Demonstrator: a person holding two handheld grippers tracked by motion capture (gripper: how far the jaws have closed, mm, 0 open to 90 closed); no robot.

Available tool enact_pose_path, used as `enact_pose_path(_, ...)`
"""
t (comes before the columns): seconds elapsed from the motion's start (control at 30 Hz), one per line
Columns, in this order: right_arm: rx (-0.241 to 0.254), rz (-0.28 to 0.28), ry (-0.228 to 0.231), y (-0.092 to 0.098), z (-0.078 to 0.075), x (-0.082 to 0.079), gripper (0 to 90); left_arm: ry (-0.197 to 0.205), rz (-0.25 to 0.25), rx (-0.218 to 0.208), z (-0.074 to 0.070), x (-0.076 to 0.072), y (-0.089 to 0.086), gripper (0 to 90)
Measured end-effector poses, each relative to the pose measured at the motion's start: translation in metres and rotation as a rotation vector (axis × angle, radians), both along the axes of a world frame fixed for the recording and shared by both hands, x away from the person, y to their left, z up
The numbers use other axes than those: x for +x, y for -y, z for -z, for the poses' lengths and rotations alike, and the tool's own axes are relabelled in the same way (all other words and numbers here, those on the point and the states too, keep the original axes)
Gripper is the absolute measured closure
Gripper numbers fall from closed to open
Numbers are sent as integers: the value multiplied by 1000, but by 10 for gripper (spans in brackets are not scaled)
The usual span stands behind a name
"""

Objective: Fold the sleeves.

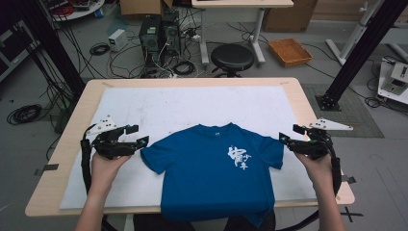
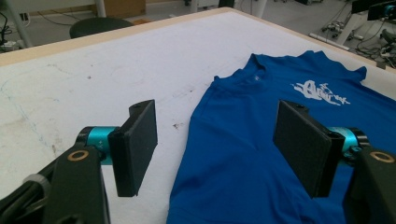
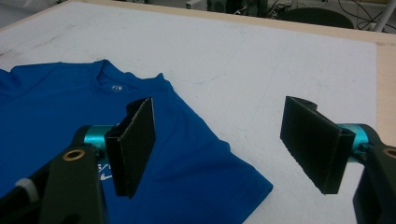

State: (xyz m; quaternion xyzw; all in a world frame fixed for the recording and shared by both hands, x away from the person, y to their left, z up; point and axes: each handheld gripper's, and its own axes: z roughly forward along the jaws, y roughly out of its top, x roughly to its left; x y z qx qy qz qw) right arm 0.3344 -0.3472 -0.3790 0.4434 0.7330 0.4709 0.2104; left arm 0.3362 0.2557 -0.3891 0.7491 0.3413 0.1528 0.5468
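While blue T-shirt lies flat, face up, on white mat at near edge of table, hem hanging over that edge, both grippers hover at its sleeves. Left gripper just beside left sleeve, jaws spread wide, nothing between pads, no contact. Right gripper just beside right sleeve, jaws equally wide, empty. White print on chest, collar pointing away from person.

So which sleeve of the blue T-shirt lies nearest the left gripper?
The sleeve at the high view's left, beside the left gripper; the other sleeve lies by the right gripper.
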Motion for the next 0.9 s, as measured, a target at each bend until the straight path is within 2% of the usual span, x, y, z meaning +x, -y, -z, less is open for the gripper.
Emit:
enact_pose_path(0.63,5,4,1,-3,-1,3,263,-53,-44,20,15,2,-13,309)
enact_pose_path(0.73,1,5,5,-4,0,4,263,-74,-52,7,18,3,-15,333)
enact_pose_path(0.9,0,10,4,-3,1,5,264,-102,-60,9,24,5,-18,356)
